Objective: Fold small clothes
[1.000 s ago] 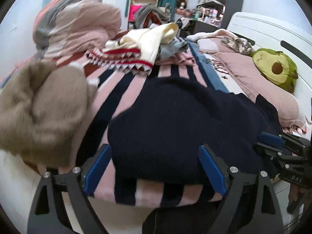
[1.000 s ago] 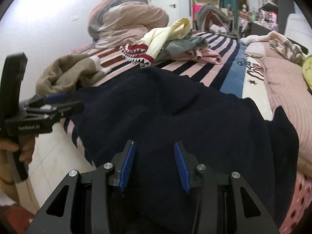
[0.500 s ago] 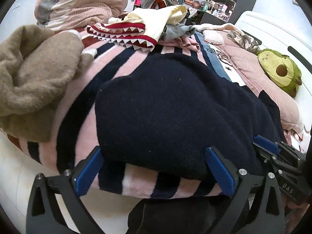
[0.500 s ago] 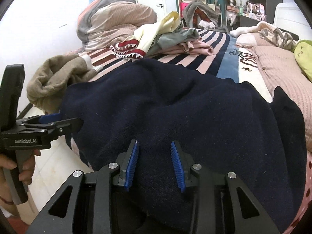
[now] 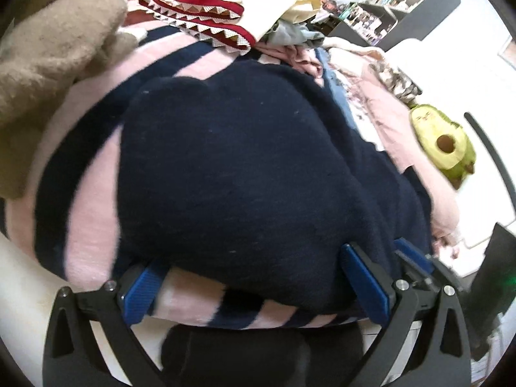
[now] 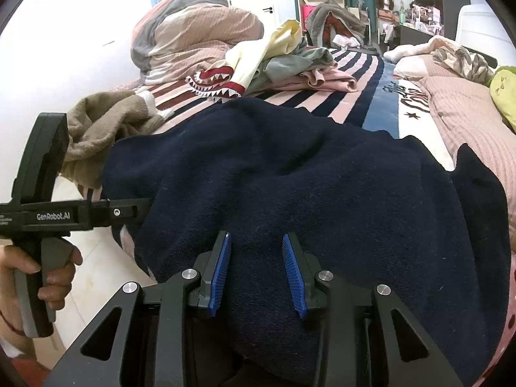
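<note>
A dark navy knit garment (image 5: 245,174) lies spread across the near edge of the striped bed (image 5: 87,200); it also fills the right wrist view (image 6: 306,187). My left gripper (image 5: 254,280) is open wide, its blue pads (image 5: 364,280) straddling the garment's near hem at the bed edge. In the right wrist view the left gripper's tips (image 6: 142,209) touch the garment's left edge. My right gripper (image 6: 258,267) is partly open with the navy fabric lying between its blue pads (image 6: 222,267), not clamped. It appears in the left wrist view (image 5: 416,264) at the garment's right hem.
A tan fleece garment (image 5: 48,54) lies at the left of the bed. A pile of clothes with a red shark-tooth print (image 6: 222,84) lies beyond the navy garment, and a rolled duvet (image 6: 193,38) behind it. A green avocado plush (image 5: 441,142) sits on the pink pillow to the right.
My left gripper has moved forward and down to the navy garment's near hem, tilting right. My right gripper stayed on the fabric with its gap about the same.
</note>
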The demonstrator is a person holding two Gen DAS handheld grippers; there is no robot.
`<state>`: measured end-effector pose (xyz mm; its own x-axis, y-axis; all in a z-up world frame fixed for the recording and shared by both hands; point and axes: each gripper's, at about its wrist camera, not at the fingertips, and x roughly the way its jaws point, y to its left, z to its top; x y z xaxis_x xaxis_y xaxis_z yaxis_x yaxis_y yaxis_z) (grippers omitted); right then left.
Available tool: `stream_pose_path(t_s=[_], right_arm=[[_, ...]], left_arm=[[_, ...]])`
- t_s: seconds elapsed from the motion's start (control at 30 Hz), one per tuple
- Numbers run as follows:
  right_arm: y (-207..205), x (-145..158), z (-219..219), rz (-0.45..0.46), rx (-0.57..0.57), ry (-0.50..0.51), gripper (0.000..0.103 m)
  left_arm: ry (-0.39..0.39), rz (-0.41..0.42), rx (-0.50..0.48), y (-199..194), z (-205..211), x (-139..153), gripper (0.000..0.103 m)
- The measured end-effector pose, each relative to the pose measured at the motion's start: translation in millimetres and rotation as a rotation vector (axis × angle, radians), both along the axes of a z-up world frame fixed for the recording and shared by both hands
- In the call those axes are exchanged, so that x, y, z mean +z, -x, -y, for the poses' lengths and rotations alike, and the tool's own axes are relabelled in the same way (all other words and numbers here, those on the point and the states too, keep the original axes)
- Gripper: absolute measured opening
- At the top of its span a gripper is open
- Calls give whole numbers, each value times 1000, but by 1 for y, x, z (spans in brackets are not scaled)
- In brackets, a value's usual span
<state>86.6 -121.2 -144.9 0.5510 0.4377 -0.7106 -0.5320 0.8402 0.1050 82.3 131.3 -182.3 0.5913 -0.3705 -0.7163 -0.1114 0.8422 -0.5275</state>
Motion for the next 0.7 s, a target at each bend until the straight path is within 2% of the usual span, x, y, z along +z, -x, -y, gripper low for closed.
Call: stream_pose_path(t_s=[0.13,0.17,0.2,0.23,0.3,0.37,0.43,0.5,0.6,0.7], right_arm=[[0,0,1,0,1,-2,30],[0,0,1,0,2,-1,30],[1,0,0,0,4,-2,30],[1,1,0,0,6,-3,30],[2,1,0,-1,11,-7,30],[3,1,-1,0,20,-7,27],[5,1,-3,3,30,-7,26],[6,1,-3,5,37,-9,22],[7,0,-5,2,46,-16,18],[8,0,-4,-4,48,-25,17]], left_arm=[[110,51,5,-2,6,2,100],[121,62,21,-3,6,3,98],[127,76,36,-4,4,5,92],[121,92,56,-5,2,8,82],[85,117,94,-9,-5,13,71],[83,124,115,-14,-13,13,59],[76,144,115,-18,-15,17,39],[42,186,83,-17,-11,27,29],[-37,285,10,-14,10,56,27],[-77,345,-56,-17,29,77,25]])
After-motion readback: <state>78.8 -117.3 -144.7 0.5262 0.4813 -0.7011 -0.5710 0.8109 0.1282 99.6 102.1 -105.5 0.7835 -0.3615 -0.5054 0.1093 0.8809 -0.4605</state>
